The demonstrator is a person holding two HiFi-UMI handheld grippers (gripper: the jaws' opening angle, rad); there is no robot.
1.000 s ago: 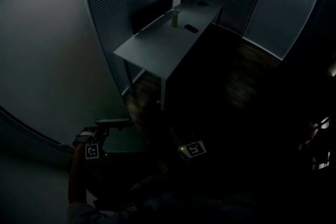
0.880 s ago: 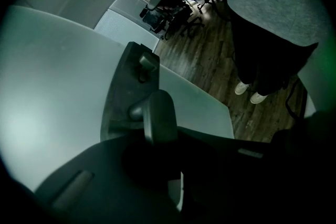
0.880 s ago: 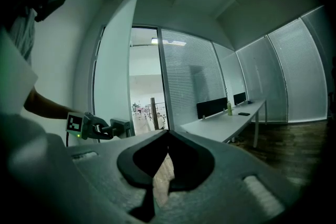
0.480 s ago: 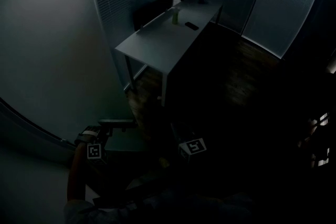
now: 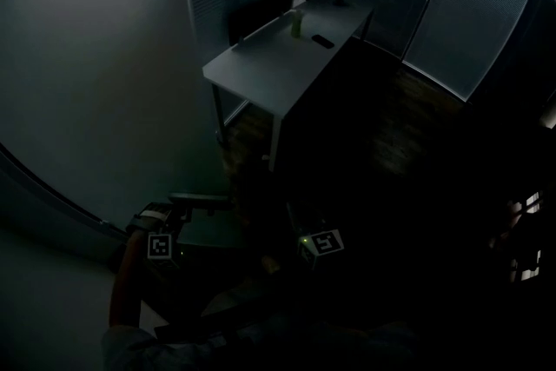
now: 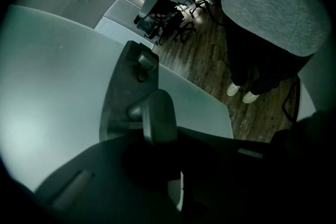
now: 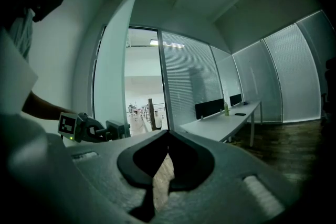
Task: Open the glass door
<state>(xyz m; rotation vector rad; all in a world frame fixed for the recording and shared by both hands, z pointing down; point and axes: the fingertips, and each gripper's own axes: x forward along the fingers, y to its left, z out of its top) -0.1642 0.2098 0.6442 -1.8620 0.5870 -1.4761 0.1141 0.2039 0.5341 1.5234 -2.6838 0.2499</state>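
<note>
The glass door [image 5: 87, 82] fills the left of the head view as a pale frosted pane. My left gripper [image 5: 174, 221] is shut on its lever handle [image 5: 198, 199]. In the left gripper view the handle [image 6: 155, 115] runs from its metal plate [image 6: 123, 86] down into the dark jaws. The right gripper view shows the door [image 7: 113, 60] standing ajar, with the left gripper [image 7: 92, 127] at its handle. My right gripper [image 5: 314, 230] hangs free to the right of the door; its tips [image 7: 168, 134] meet, with nothing between them.
A long grey desk [image 5: 261, 65] runs along the blind-covered glass walls, with a green bottle [image 5: 296, 22] and a dark flat object [image 5: 322, 40] on it. Beyond the doorway lies a bright corridor [image 7: 142, 92]. The wooden floor [image 5: 391, 117] is dark.
The door's edge has swept to the right in the head view, and the left gripper has gone with the handle. The right gripper has shifted slightly alongside.
</note>
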